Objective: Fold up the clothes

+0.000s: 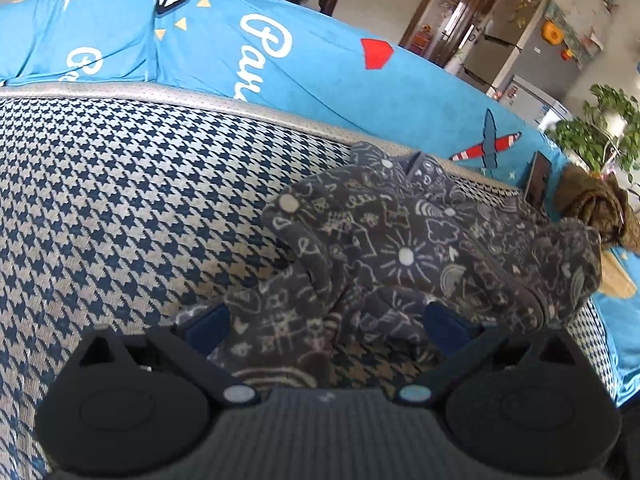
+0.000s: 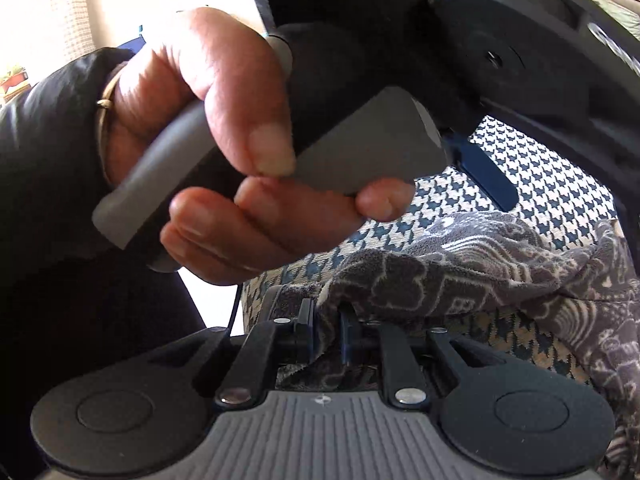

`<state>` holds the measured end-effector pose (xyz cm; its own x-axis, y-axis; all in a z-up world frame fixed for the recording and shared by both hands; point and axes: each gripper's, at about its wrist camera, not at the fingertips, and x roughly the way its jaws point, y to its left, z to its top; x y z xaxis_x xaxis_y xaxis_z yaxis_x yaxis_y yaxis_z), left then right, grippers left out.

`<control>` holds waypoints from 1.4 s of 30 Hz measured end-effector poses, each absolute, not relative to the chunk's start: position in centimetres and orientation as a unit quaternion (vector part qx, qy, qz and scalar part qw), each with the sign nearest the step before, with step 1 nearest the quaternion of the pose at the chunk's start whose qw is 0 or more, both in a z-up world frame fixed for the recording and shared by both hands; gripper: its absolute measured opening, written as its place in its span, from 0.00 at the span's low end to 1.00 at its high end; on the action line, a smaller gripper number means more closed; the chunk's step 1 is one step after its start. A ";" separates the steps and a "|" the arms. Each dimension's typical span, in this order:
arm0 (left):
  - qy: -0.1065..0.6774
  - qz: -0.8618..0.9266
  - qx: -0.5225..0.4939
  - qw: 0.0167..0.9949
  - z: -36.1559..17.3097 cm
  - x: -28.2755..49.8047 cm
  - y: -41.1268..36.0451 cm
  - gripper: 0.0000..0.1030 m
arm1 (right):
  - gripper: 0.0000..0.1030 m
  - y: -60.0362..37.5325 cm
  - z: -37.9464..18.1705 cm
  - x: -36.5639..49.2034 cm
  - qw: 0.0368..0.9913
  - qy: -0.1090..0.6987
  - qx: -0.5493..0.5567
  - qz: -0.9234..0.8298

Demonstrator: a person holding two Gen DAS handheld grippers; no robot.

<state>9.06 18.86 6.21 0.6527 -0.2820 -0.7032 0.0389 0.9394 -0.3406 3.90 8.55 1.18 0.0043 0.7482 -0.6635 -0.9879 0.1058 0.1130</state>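
Observation:
A dark grey fleece garment [image 1: 404, 248] with pale doodle prints lies crumpled on a blue-and-beige houndstooth cushion [image 1: 120, 200]. In the left wrist view, my left gripper [image 1: 326, 320] is open, its blue fingers [image 1: 208, 322] spread wide over the garment's near edge without pressing on it. In the right wrist view, my right gripper [image 2: 327, 330] is shut on a fold of the garment [image 2: 460, 272], which bunches up between the pads. A person's hand [image 2: 224, 128] holds the left gripper's grey handle [image 2: 360, 148] just above; one blue finger [image 2: 484, 176] of it shows.
A bright blue printed cover [image 1: 320, 64] drapes the sofa back behind the cushion. A brown bundle [image 1: 592, 204] and a dark flat object [image 1: 538, 178] sit at the far right. A potted plant [image 1: 600, 132] and a fridge [image 1: 520, 52] stand beyond. A black sleeve [image 2: 48, 140] fills the left of the right wrist view.

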 end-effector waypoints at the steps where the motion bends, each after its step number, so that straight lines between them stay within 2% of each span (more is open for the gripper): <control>1: 0.411 -0.092 -0.143 0.896 6.1 9.1 18.7 1.00 | 0.14 8.6 1.2 3.8 0.678 0.300 -0.202 0.640; 12: 0.450 -0.052 -0.043 0.891 4.5 9.0 17.8 0.98 | 0.15 8.8 1.1 4.2 0.672 0.296 -0.214 0.644; 15: 0.456 -0.030 -0.014 0.889 4.2 9.0 17.6 0.92 | 0.15 9.1 1.1 4.3 0.672 0.294 -0.218 0.644; 18: 0.457 -0.002 -0.001 0.889 4.1 9.0 18.0 0.81 | 0.15 9.3 1.0 4.5 0.673 0.294 -0.221 0.642; 20: 0.452 0.007 -0.018 0.892 4.3 8.9 18.8 0.67 | 0.15 9.5 0.9 4.7 0.675 0.294 -0.225 0.638; 22: 0.445 0.018 -0.028 0.895 4.6 8.9 19.5 0.60 | 0.15 9.7 0.9 5.0 0.679 0.294 -0.225 0.634; 32: 0.399 0.134 -0.032 0.907 5.4 8.8 22.0 0.35 | 0.20 9.9 0.9 6.3 0.706 0.296 -0.218 0.606; 34: 0.386 0.164 -0.041 0.907 5.7 8.6 22.9 0.34 | 0.22 9.1 1.0 6.0 0.715 0.294 -0.215 0.597; 36: 0.372 0.196 -0.052 0.906 6.0 8.4 23.8 0.34 | 0.31 8.3 1.2 5.8 0.724 0.290 -0.211 0.589; 38: 0.359 0.225 -0.058 0.904 6.4 8.2 24.6 0.34 | 0.36 7.8 1.7 5.6 0.736 0.284 -0.204 0.579; 42: 0.343 0.257 -0.073 0.901 6.8 7.6 26.0 0.34 | 0.42 7.3 2.3 6.5 0.755 0.283 -0.182 0.562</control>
